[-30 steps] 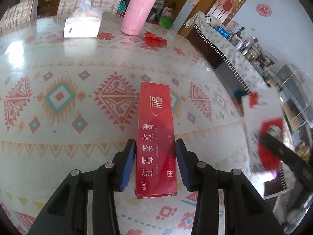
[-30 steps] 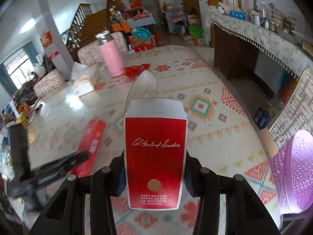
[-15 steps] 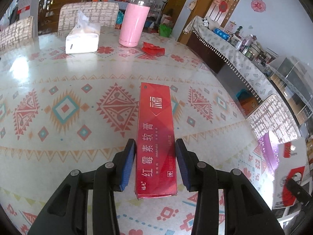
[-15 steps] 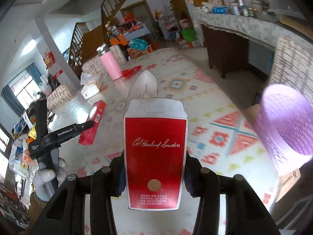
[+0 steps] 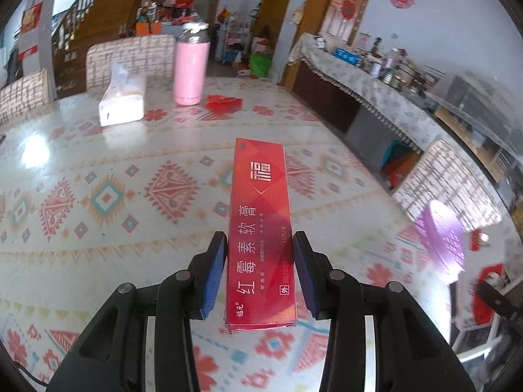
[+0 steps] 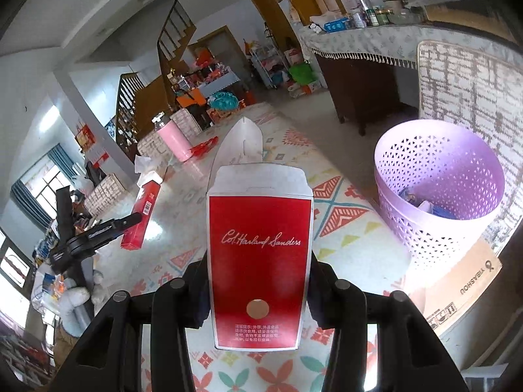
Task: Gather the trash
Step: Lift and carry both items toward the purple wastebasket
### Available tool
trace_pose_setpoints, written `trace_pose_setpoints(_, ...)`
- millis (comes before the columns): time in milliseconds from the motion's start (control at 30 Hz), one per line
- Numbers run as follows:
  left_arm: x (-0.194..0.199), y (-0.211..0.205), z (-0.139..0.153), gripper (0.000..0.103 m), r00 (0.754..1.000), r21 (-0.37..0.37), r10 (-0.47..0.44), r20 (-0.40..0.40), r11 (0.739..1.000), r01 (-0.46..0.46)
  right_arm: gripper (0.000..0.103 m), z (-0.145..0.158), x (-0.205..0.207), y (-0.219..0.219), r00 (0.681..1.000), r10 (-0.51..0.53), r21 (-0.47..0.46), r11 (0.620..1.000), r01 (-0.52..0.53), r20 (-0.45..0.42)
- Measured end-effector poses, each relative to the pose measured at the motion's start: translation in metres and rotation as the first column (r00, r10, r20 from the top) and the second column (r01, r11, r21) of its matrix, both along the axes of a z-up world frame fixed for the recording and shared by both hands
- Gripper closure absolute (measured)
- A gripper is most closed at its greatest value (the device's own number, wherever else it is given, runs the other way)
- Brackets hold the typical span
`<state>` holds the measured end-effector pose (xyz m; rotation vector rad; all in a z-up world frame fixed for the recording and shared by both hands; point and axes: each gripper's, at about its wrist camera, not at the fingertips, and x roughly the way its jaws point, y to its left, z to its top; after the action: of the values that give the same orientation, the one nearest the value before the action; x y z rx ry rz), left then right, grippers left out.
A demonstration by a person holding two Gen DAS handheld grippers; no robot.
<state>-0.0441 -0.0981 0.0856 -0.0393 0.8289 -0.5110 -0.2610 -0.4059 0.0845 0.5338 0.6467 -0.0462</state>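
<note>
While the glossy patterned tablecloth (image 5: 98,163) shines with window glare, the left gripper (image 5: 260,271) holds a long, flat red carton (image 5: 260,228), smooth printed cardboard with white Chinese characters, its blue-padded jaws pressed against the carton's two long sides near the near end, the box pointing straight forward above the table. Seen from the right wrist, that gripper reaches in from the left edge, level, with the carton sloping down toward the table. Farther back stand a soft white tissue pack (image 5: 122,104), a smooth cylindrical pink tumbler (image 5: 190,67) with a clear lid, and beside it a crumpled red wrapper (image 5: 224,103). The right gripper (image 6: 260,294) is clamped on a red-and-white paper food box (image 6: 260,271), matte card with a signature printed in white script and an open pointed flap standing up behind; the black jaws are mostly hidden behind it. To its right, off the table's edge, sits a round lilac plastic basket (image 6: 438,228) with perforated walls, some scraps inside, resting on a brown cardboard box (image 6: 464,281).
</note>
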Motion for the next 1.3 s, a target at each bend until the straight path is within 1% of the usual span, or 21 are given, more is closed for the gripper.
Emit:
trace_pose_setpoints(67, -0.014, -0.008, 0.009, 0.063, 1.000, 0.009, -0.020, 0.022, 1.000, 0.020, 0.052, -0.004, 0.002, 0.000, 1.000, 0.007, 0.017, 1.000, -0.007, 0.004)
trace_pose_setpoints(167, -0.028, -0.017, 0.017, 0.063, 0.999, 0.011, -0.041, 0.035, 0.999, 0.041, 0.052, -0.008, 0.004, -0.002, 1.000, 0.022, 0.035, 0.999, -0.023, 0.008)
trace_pose_setpoints(333, -0.046, -0.039, 0.020, 0.063, 0.995, 0.044, -0.082, 0.049, 0.996, 0.079, 0.052, -0.014, 0.006, -0.001, 0.999, 0.044, 0.050, 0.998, -0.045, 0.013)
trace_pose_setpoints(400, -0.045, -0.047, 0.014, 0.063, 0.996, 0.070, -0.085, 0.038, 0.994, 0.082, 0.052, -0.017, 0.008, -0.002, 0.999, 0.050, 0.064, 0.997, -0.051, 0.016)
trace_pose_setpoints(467, -0.038, -0.048, 0.002, 0.063, 0.997, 0.068, -0.073, -0.004, 0.995, 0.073, 0.052, -0.020, 0.008, 0.000, 0.998, 0.062, 0.075, 0.995, -0.063, 0.017)
trace_pose_setpoints(500, -0.034, -0.047, -0.003, 0.060, 0.998, 0.068, -0.066, -0.023, 0.995, 0.067, 0.052, -0.021, 0.009, 0.001, 0.998, 0.068, 0.076, 0.995, -0.069, 0.016)
trace_pose_setpoints(567, -0.028, -0.046, -0.015, 0.049, 0.996, 0.075, -0.060, -0.063, 0.995, 0.065, 0.052, -0.024, 0.009, 0.005, 0.996, 0.083, 0.073, 0.994, -0.084, 0.011)
trace_pose_setpoints(600, -0.026, -0.046, -0.020, 0.040, 0.995, 0.081, -0.062, -0.076, 0.994, 0.068, 0.052, -0.026, 0.009, 0.006, 0.996, 0.089, 0.071, 0.993, -0.089, 0.007)
trace_pose_setpoints(633, -0.024, -0.047, -0.024, 0.036, 0.994, 0.085, -0.064, -0.087, 0.994, 0.071, 0.052, -0.028, 0.010, 0.003, 0.996, 0.093, 0.070, 0.993, -0.093, 0.005)
trace_pose_setpoints(767, -0.027, -0.061, -0.046, 0.036, 0.979, 0.087, -0.118, -0.165, 0.987, 0.133, 0.051, -0.036, 0.012, 0.002, 0.995, 0.101, 0.094, 0.991, -0.100, -0.001)
trace_pose_setpoints(833, -0.032, -0.072, -0.052, 0.032, 0.974, 0.103, -0.144, -0.176, 0.981, 0.164, 0.051, -0.041, 0.011, -0.001, 0.995, 0.102, 0.104, 0.989, -0.101, -0.002)
trace_pose_setpoints(867, -0.037, -0.081, -0.058, 0.031, 0.970, 0.123, -0.163, -0.182, 0.975, 0.186, 0.050, -0.042, 0.011, -0.002, 0.995, 0.104, 0.108, 0.989, -0.103, -0.004)
trace_pose_setpoints(1000, -0.045, -0.103, -0.071, 0.031, 0.966, 0.182, -0.182, -0.186, 0.959, 0.216, 0.050, -0.044, 0.009, -0.005, 0.994, 0.105, 0.115, 0.988, -0.104, -0.004)
trace_pose_setpoints(1033, -0.046, -0.107, -0.073, 0.031, 0.970, 0.205, -0.172, -0.173, 0.957, 0.206, 0.050, -0.044, 0.008, -0.007, 0.995, 0.104, 0.117, 0.988, -0.103, -0.002)
trace_pose_setpoints(1067, -0.048, -0.109, -0.073, 0.035, 0.973, 0.217, -0.166, -0.159, 0.956, 0.198, 0.050, -0.044, 0.006, -0.008, 0.995, 0.103, 0.118, 0.988, -0.102, 0.000)
trace_pose_setpoints(1100, -0.050, -0.111, -0.073, 0.057, 0.975, 0.226, -0.163, -0.152, 0.954, 0.195, 0.050, -0.044, 0.004, -0.010, 0.995, 0.102, 0.119, 0.988, -0.102, 0.002)
trace_pose_setpoints(1133, -0.051, -0.113, -0.070, 0.064, 0.977, 0.244, -0.158, -0.144, 0.951, 0.189, 0.050, -0.044, 0.003, -0.011, 0.995, 0.101, 0.120, 0.988, -0.100, 0.003)
trace_pose_setpoints(1200, -0.054, -0.112, -0.064, 0.064, 0.979, 0.239, -0.157, -0.129, 0.953, 0.184, 0.050, -0.045, 0.000, -0.015, 0.995, 0.098, 0.123, 0.988, -0.098, 0.006)
trace_pose_setpoints(1300, -0.063, -0.116, -0.049, 0.064, 0.985, 0.264, -0.156, -0.070, 0.950, 0.169, 0.050, -0.048, -0.003, -0.020, 0.996, 0.093, 0.133, 0.987, -0.093, 0.008)
